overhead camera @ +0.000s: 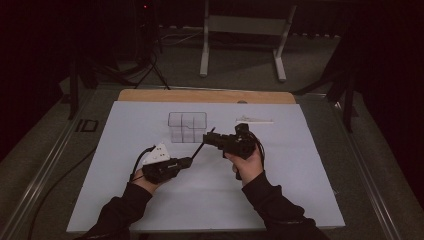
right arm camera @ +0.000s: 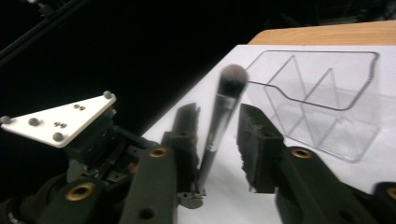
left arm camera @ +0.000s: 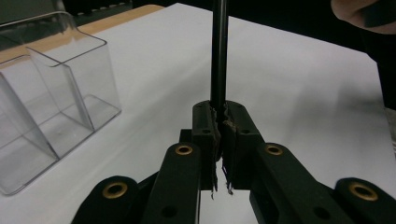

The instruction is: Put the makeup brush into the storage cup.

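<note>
Handover of a makeup brush above the middle of the white-covered table

The left gripper (overhead camera: 187,161) clamps the slim black-handled makeup brush (right arm camera: 219,122) by its handle end; its bristle end slants up between the right gripper's (right arm camera: 217,135) parted, not-yet-touching jaws, beside the clear plastic divided organiser (overhead camera: 187,126).

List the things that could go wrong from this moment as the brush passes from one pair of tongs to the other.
1. The right tongs straddle the makeup brush without clearly pinching it; if the left tongs release early, it may drop.
2. The clear organizer sits close behind; a swing could knock it.
</note>
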Tool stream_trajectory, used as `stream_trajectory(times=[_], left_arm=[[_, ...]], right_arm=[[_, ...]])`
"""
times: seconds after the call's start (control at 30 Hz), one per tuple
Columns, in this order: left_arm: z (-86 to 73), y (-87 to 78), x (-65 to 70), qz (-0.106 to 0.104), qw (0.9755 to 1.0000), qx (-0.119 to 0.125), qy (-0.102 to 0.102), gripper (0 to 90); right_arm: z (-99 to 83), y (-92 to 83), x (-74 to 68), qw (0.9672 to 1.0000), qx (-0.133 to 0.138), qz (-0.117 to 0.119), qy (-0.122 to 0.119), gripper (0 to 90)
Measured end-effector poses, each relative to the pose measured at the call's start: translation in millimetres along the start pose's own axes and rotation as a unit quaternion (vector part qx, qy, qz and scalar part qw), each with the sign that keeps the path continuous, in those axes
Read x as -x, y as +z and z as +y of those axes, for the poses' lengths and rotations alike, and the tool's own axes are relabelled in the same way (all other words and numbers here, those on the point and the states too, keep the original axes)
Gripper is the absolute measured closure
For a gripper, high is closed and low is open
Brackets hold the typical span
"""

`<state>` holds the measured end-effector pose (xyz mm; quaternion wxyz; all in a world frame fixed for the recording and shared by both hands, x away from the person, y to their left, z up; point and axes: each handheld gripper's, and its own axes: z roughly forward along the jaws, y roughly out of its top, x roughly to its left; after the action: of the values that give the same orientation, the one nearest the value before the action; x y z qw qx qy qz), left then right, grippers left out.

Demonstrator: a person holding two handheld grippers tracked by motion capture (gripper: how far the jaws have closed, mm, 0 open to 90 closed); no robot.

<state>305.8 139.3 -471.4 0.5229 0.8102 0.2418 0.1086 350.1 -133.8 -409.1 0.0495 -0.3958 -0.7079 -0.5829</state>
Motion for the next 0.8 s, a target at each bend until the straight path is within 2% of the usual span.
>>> stream_trajectory(times=[0.2,0.37,0.4,0.47,0.53,0.57,0.7,0.8], left_arm=[[-0.1,0.4,-0.1,-0.010,0.9999,0.002,-0.001,85.7],[-1.8,1.5,0.0,-0.008,0.9999,-0.001,0.008,85.6],[-2.1,2.3,-0.5,-0.016,0.9998,-0.003,0.006,85.4],[-3.0,3.3,-1.1,-0.020,0.9998,0.000,-0.002,83.5],[-2.2,4.6,-0.6,-0.023,0.9996,-0.009,-0.012,71.2],[-1.7,4.7,0.2,-0.022,0.9996,-0.010,-0.016,61.4],[-1.0,4.9,-0.3,-0.021,0.9991,-0.012,-0.035,53.3],[-0.5,4.2,-1.3,-0.017,0.9991,-0.011,-0.038,49.8]], right_arm=[[-1.1,1.9,-1.4,1.0000,-0.002,0.005,-0.006,80.9],[-1.0,3.3,-1.9,0.9998,-0.011,0.015,-0.002,83.1],[-1.0,3.5,-2.7,0.9998,-0.012,0.015,-0.006,83.2],[-0.7,4.0,-4.0,0.9997,-0.017,0.014,-0.011,83.5],[-0.8,4.1,-6.0,0.9995,-0.019,0.008,-0.025,83.5],[-0.7,4.2,-6.3,0.9994,-0.020,0.009,-0.026,83.5],[0.5,3.2,-6.9,0.9990,-0.021,0.004,-0.039,83.6],[1.7,2.1,-8.2,0.9987,-0.023,0.003,-0.045,83.6]])
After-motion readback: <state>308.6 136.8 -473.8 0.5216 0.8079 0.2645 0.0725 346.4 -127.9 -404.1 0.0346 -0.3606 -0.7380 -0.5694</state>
